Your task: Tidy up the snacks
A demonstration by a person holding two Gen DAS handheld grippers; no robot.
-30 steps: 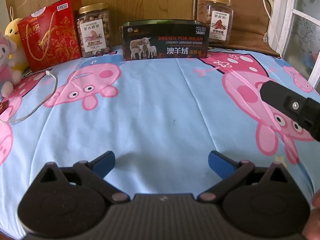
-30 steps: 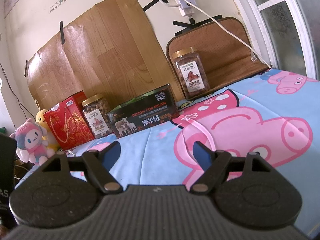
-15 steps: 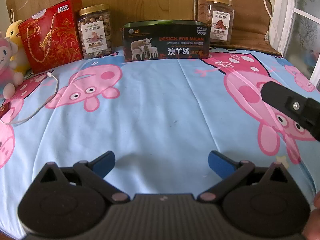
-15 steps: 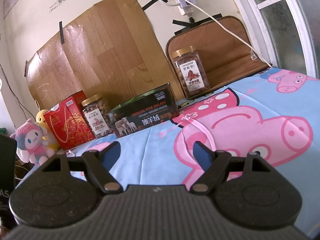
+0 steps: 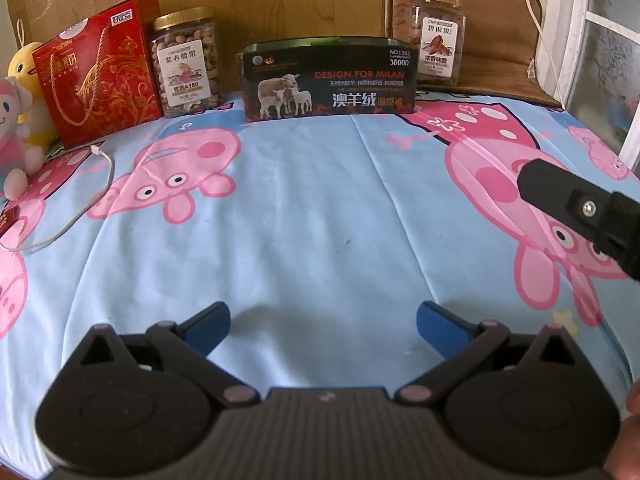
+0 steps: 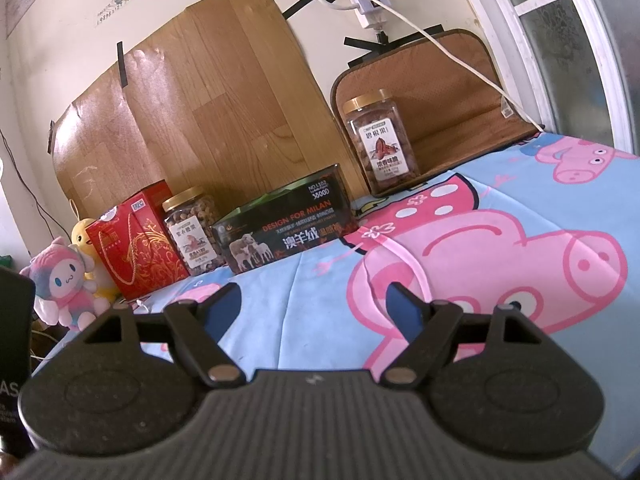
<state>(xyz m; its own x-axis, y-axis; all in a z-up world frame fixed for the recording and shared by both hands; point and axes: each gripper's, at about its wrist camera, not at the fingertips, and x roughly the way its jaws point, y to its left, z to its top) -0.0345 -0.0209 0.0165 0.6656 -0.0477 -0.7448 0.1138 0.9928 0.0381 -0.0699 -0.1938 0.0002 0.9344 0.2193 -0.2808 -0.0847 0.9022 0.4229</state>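
Jaws wide on both grippers, nothing held, above bare bedsheet (image 5: 304, 208); snacks line the far edge.

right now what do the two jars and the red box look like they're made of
Left jar and right jar: clear walls, probably plastic, since the nuts show through; shiny gold lids, metal or plastic, and paper-looking labels. Red box: likely glossy printed cardboard, with sharp folded edges, gold print and a cord handle.

Cloth bedsheet (image 5: 320, 208), glossy red box (image 5: 100, 80), clear plastic jar (image 5: 186, 62)
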